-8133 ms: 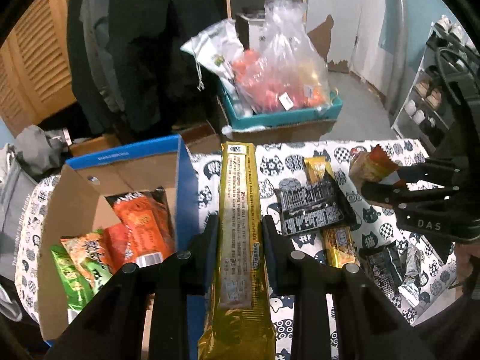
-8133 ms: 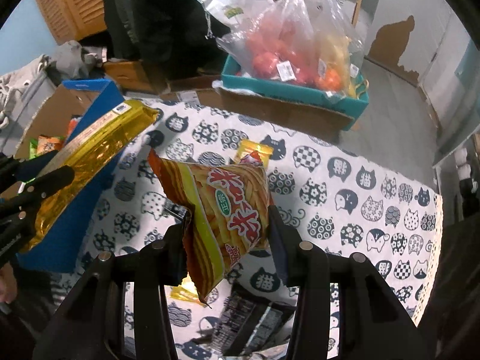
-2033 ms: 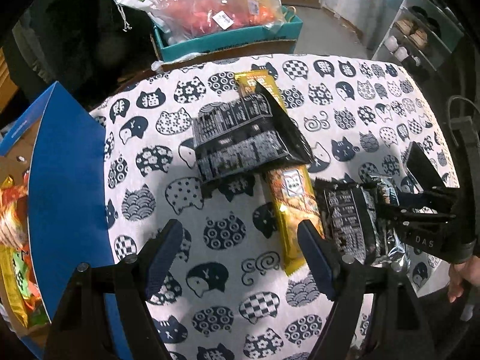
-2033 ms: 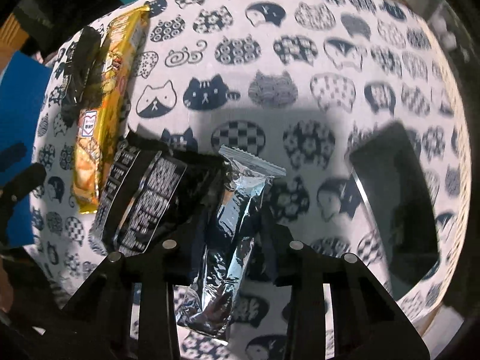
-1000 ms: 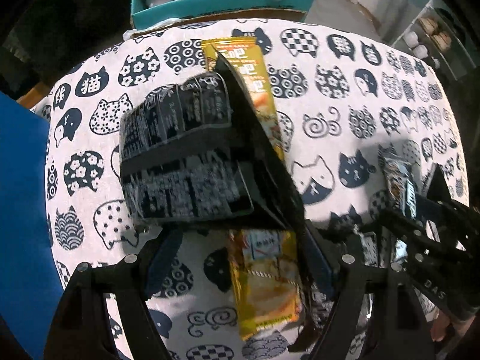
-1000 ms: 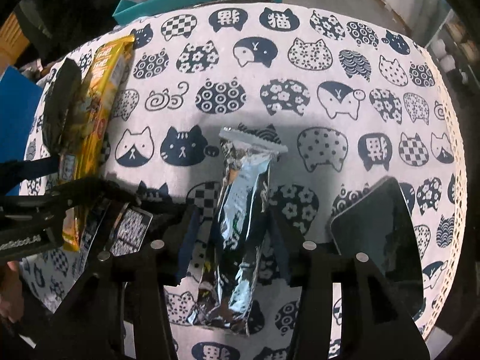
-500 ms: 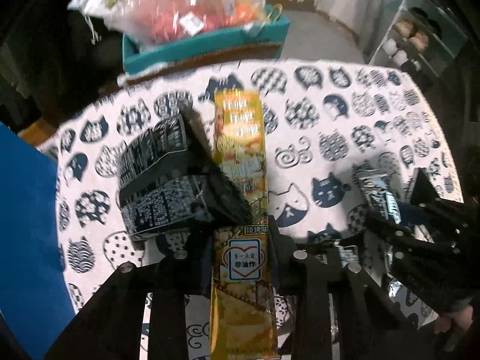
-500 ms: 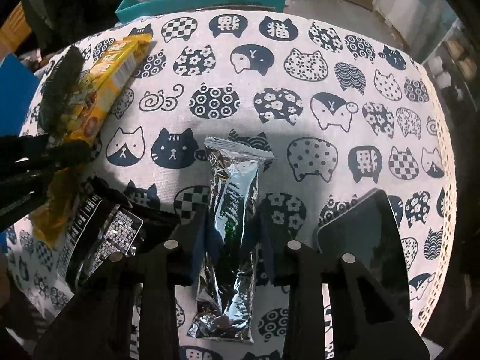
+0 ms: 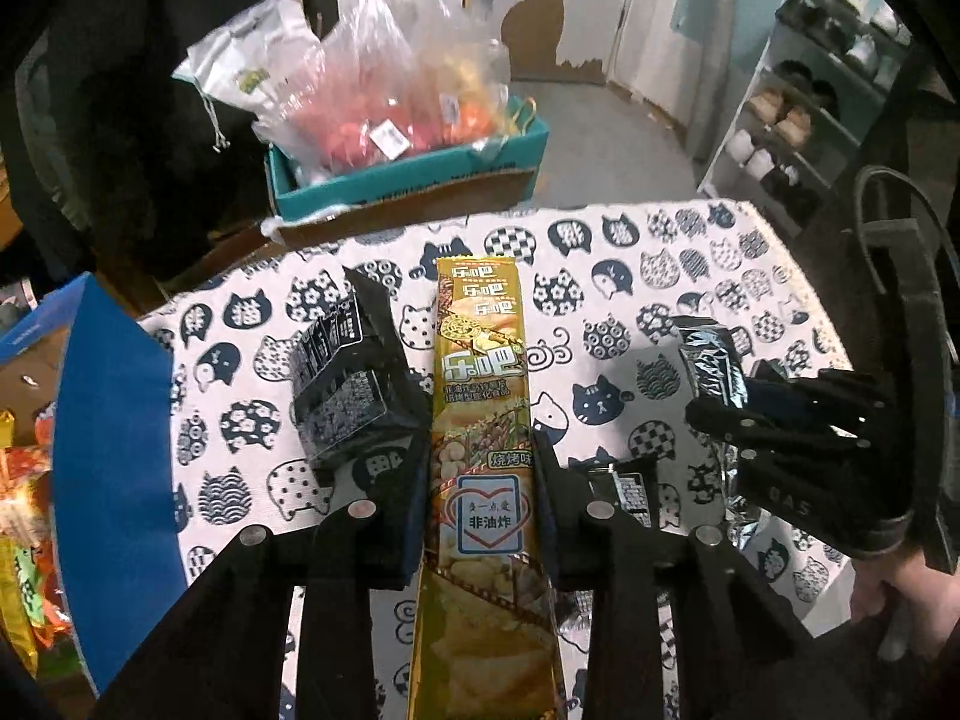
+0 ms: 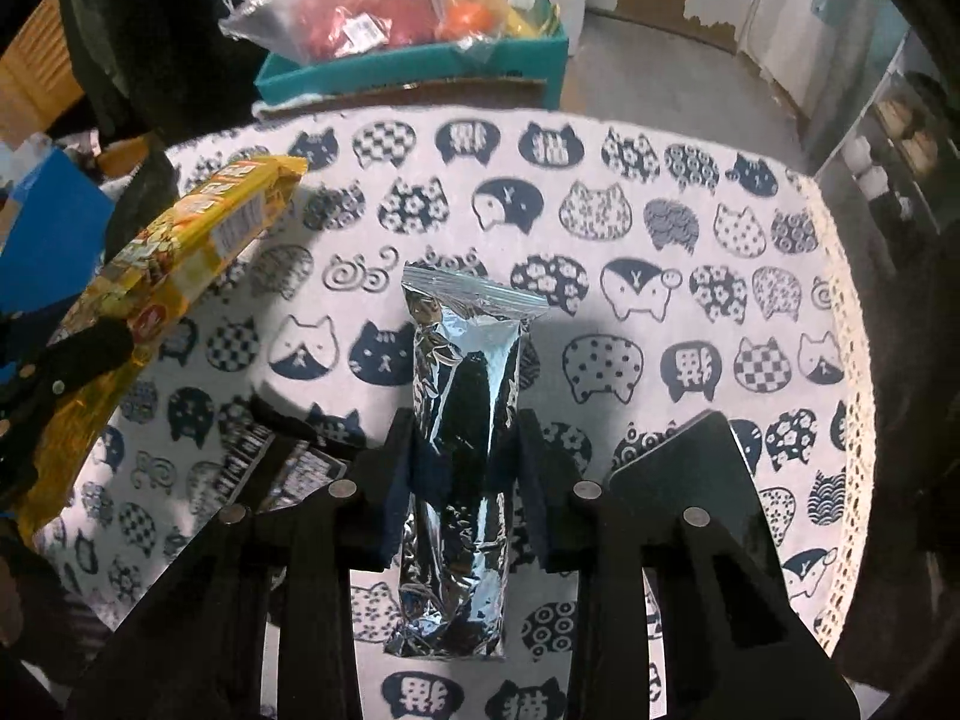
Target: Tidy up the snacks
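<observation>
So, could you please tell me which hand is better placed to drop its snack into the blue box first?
The left, probably. Its fingers grip the gold packet right beside the blue box. The right gripper, holding the silver packet, is farther away, beyond the left.

A long snack packet [image 9: 483, 420] is glossy gold-yellow with white lettering and a white panel holding a red heart outline. A second packet [image 10: 462, 450] is crinkled silver foil with dark reflections. The tablecloth [image 10: 690, 276] is white, printed with navy cat heads filled with checks, flowers, dots and waves. A boxy packet [image 9: 348, 384] is black with fine white print. The carton wall [image 9: 111, 450] is bright blue. A box [image 9: 408, 180] behind is teal. Both grippers [image 9: 483, 498] [image 10: 465, 474] are matte black.
</observation>
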